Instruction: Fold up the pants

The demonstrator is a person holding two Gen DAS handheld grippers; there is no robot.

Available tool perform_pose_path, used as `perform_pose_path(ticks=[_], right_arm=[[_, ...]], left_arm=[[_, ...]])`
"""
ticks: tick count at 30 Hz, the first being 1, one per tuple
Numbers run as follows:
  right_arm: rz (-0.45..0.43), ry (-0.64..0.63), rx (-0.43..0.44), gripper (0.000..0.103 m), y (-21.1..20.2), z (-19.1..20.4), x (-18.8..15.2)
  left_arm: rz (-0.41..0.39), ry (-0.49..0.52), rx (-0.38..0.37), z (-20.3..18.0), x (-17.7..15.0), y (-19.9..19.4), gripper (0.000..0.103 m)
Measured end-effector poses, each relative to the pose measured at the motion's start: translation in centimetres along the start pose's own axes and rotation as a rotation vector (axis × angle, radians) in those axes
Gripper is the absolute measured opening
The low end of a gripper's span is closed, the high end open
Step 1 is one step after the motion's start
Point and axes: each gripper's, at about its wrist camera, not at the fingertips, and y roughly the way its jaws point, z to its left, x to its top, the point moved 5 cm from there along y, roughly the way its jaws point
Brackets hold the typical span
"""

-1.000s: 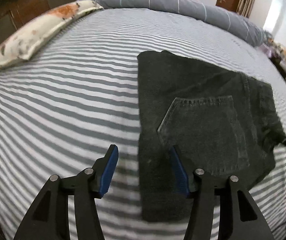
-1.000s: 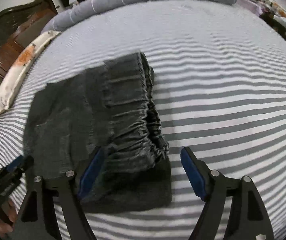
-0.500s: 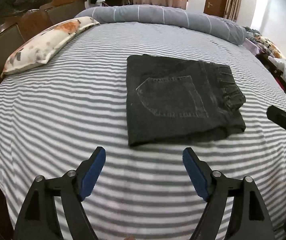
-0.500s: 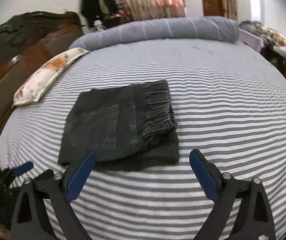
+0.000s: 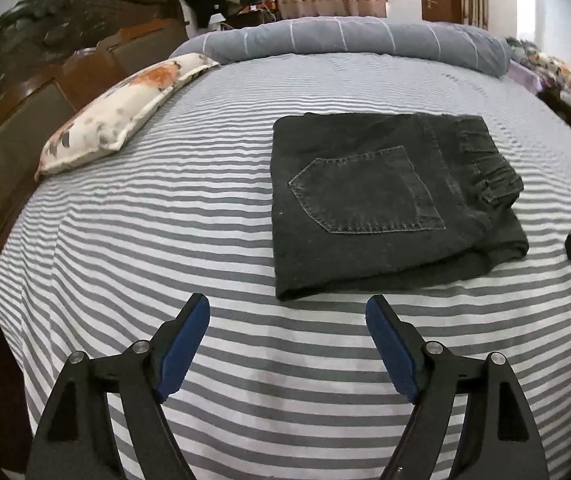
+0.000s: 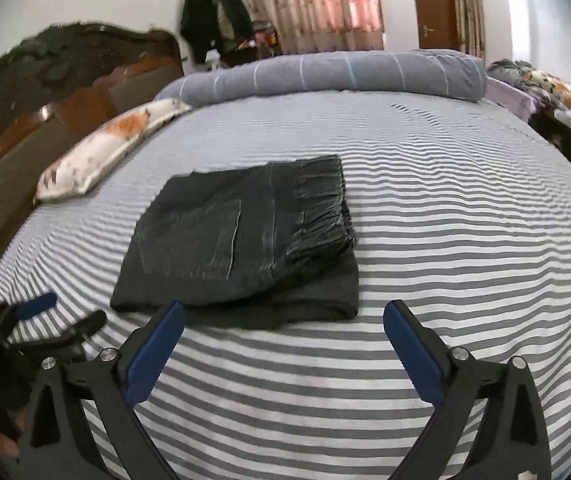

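Both claws spread, empty; right claw (image 6: 283,344) opening | pants (image 5: 385,204) folded | left view: pocket | right view: left claw (image 6: 61,314)

left gripper (image 5: 287,316) off pants (image 5: 385,200) | right gripper (image 6: 283,322) clear, jaws opening

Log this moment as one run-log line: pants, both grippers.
pants: folded, flat on striped bed | left gripper: open, empty | right gripper: opening, empty | contact: none

bed (image 5: 165,240) grey/white striped sheet | on it: folded dark pants (image 5: 385,204) mid, floral pillow (image 5: 125,112) far left, rolled grey quilt (image 5: 345,38) at back
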Motion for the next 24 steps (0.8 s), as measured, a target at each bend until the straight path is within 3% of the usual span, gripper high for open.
perform_pose_path(ticks=[24], right_arm=[[0.062, -0.051, -0.032, 0.1, 1.9, 0.9, -1.0]], left_arm=[[-0.008, 0.013, -0.034, -0.4, -0.2, 0.2, 0.081]])
